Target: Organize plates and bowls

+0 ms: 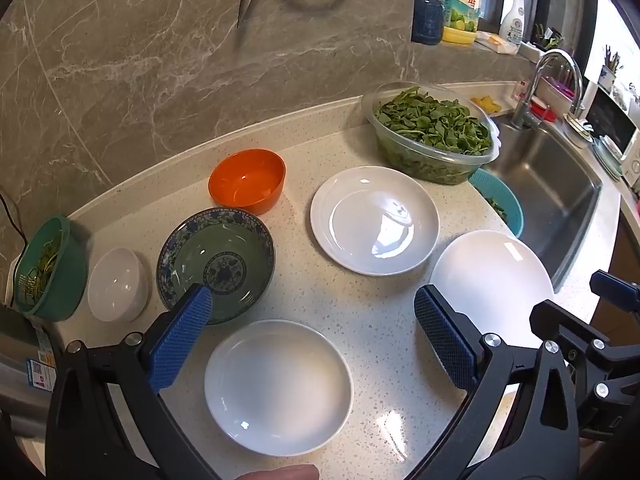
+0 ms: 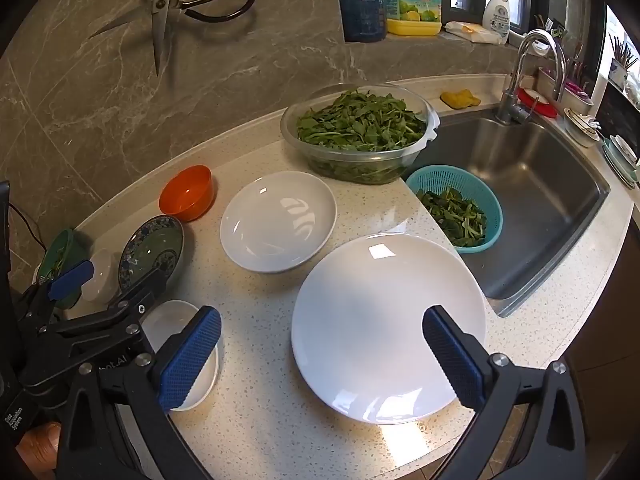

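My left gripper (image 1: 312,294) hangs open and holds nothing. It is above the counter just beyond a small white plate (image 1: 278,386). To its left sit a green and blue patterned bowl (image 1: 216,264), a white bowl (image 1: 116,284) and an orange bowl (image 1: 248,180). A second white plate (image 1: 374,220) lies further back. My right gripper (image 2: 322,316) is open over the near half of a large white plate (image 2: 388,328), touching nothing. In the right wrist view the small plate (image 2: 180,356) is partly hidden behind a finger.
A clear bowl of greens (image 2: 356,136) stands at the back by the steel sink (image 2: 540,200). A teal colander (image 2: 460,208) of leaves rests in the sink. A green colander (image 1: 44,268) is at the far left. Scissors (image 2: 160,8) hang on the wall.
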### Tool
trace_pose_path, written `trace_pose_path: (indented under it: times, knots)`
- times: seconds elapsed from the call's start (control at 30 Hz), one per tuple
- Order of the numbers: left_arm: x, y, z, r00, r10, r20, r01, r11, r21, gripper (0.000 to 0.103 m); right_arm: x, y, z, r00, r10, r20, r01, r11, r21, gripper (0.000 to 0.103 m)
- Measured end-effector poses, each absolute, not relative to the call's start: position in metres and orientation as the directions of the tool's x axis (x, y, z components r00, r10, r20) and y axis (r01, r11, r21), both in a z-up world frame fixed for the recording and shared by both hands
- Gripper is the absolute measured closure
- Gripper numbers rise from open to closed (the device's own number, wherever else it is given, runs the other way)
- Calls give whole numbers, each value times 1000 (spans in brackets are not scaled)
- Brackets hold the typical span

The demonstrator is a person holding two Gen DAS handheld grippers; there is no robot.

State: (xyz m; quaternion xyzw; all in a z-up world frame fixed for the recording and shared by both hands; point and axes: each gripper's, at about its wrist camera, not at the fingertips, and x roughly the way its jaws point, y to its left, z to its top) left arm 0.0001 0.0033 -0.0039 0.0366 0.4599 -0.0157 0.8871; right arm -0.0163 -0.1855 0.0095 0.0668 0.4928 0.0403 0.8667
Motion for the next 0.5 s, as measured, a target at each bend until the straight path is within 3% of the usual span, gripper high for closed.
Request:
trace_pose_path:
  times: [0.5]
  knots:
    - [-6, 4, -9, 572, 3, -820, 61, 997, 46, 0, -16, -184, 11, 513, 131, -848, -4, 989, 151, 0]
